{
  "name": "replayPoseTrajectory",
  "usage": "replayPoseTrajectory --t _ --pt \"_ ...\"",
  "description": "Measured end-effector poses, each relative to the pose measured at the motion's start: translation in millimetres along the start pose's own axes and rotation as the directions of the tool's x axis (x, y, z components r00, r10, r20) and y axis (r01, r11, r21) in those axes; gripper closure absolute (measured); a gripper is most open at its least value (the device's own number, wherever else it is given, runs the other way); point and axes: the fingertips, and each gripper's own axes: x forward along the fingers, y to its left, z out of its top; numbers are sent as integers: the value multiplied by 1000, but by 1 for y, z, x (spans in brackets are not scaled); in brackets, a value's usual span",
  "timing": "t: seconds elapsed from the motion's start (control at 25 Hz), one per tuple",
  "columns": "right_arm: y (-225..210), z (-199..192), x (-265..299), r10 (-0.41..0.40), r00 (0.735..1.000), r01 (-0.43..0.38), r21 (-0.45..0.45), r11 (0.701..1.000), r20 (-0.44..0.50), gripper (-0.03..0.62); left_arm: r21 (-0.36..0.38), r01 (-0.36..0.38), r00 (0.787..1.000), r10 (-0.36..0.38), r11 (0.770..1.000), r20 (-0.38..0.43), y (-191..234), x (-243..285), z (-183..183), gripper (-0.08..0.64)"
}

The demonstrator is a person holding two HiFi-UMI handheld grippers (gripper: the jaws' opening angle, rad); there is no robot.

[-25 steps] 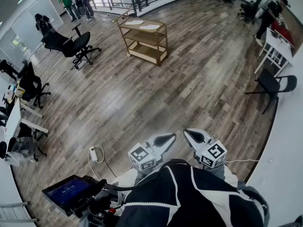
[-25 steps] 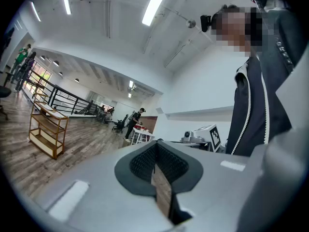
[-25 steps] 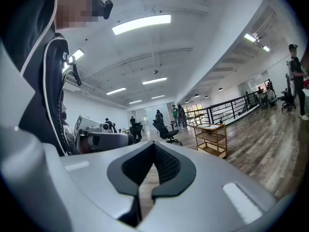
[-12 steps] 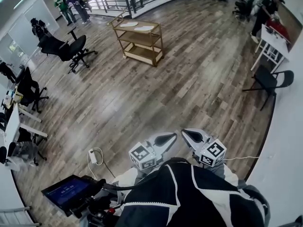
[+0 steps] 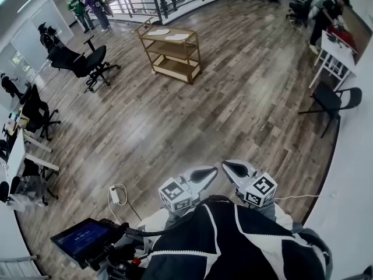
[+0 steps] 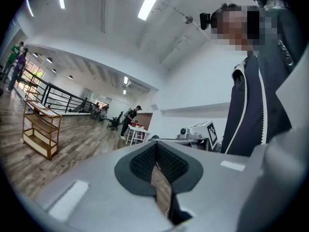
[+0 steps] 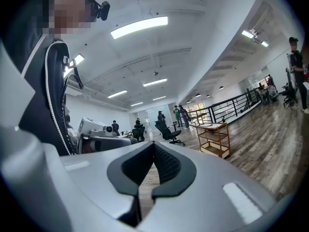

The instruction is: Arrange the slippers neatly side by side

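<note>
wooden planks run across the floor (image 5: 175,127), and far over them stands a wooden rack (image 5: 175,54) with two pale slippers (image 5: 179,35) lying on its top shelf. they are too small from here to tell how they are lined up, only that they lie near each other along the shelf.

the left gripper (image 5: 208,171) and the right gripper (image 5: 227,167) are held close in front of the person's dark jacket (image 5: 233,244), pointing level and well apart from the rack. in each gripper view the fingers are pressed together with nothing between them. by my reading the task has not started in earnest: the walk to the rack comes first.

what could go wrong, as i judge it:
- a white cable (image 5: 119,194) with its plug block lies on the floor just beside the person; a step that way could snag it.
- an office chair (image 5: 93,60) stands near the rack's left side and may crowd the approach.
- the fingers must be opened before they reach the shelf; arriving closed, they would shove a slipper rather than take it.
- the slippers look flat and light, lying on an open top shelf, so a careless nudge could slide one off the edge onto the floor.
</note>
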Motion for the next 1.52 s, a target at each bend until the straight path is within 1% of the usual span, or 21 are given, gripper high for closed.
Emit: replayPoseTrajectory --t 0.24,0.48,0.68,0.92,1.12,1.36,1.52 --pt "-3 -3 4 27 1000 -27 11 1000 7 588 11 -23 1000 23 1000 -4 3 1 0 540" --pt "-2 -10 20 67 998 -66 33 997 -11 588 -7 -66 998 66 998 -3 18 -7 0 540" --pt "-5 -14 42 81 997 -81 32 996 -14 588 -6 -66 998 66 998 4 38 -14 0 540" --pt "-23 -10 83 51 998 -51 28 998 -25 588 -6 -29 999 29 1000 14 83 -18 11 540" --pt "-39 3 130 0 1000 0 16 1000 -11 588 6 10 1000 -10 1000 16 133 -32 31 540" --pt "-52 20 208 -59 998 59 17 998 19 588 15 41 999 -41 999 -2 202 -65 53 540" --pt "-59 26 259 -86 996 86 15 996 24 588 -1 39 999 -39 999 5 243 -95 60 540"
